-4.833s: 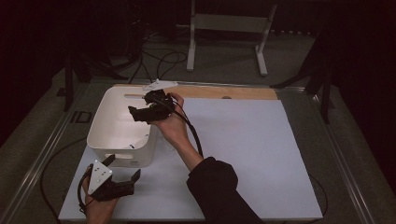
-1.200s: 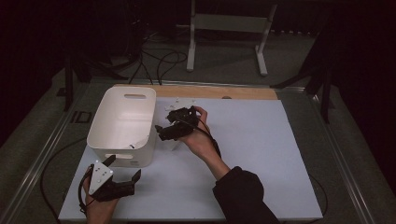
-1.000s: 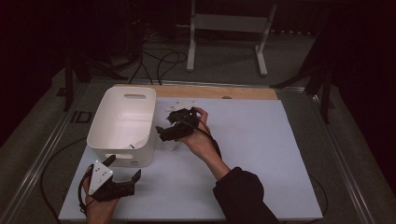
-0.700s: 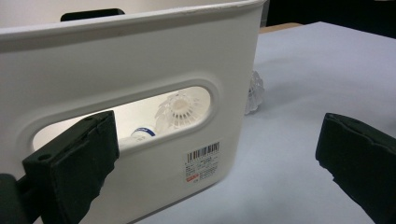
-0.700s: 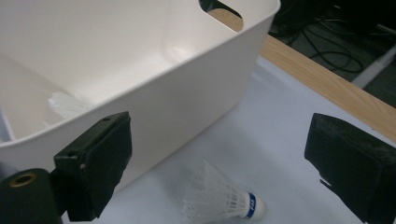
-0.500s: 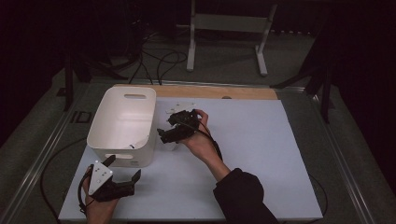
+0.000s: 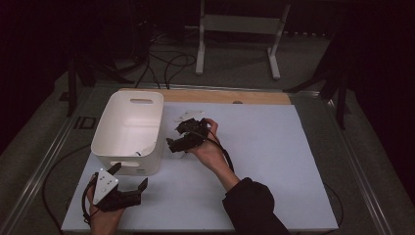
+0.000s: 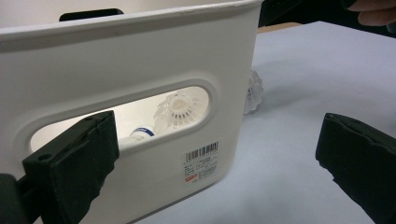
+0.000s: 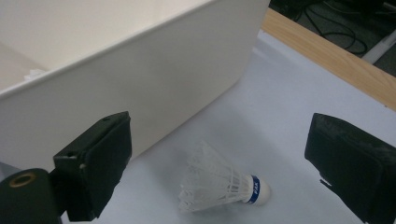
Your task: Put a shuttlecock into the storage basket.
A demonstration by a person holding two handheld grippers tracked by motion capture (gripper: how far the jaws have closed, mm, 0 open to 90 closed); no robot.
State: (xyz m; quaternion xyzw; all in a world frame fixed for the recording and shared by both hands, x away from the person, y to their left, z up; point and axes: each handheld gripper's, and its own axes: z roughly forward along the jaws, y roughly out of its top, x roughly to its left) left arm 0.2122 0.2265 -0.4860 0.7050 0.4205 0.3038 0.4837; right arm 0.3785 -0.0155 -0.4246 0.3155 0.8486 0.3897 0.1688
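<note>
The room is dark at the top and sides of the high view, while the table (image 7: 274, 147) looks pale (a bit grainy). Close jaws look blurry.

Your pale wooden board (image 7: 220, 96) runs straight across. The white table sheet (image 7: 274, 161) touches its near side, a white metal stand (image 7: 238, 24) sits well beyond it, and black floor cables (image 7: 169, 61) loop beyond its left half.

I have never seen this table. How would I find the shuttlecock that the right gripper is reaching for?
Find the white bin on the pale table mat. Just beside its right wall, the shuttlecock lies on its side on the mat, between the open jaws of the right gripper. Unlike the other shuttlecock, it is outside the bin.
</note>
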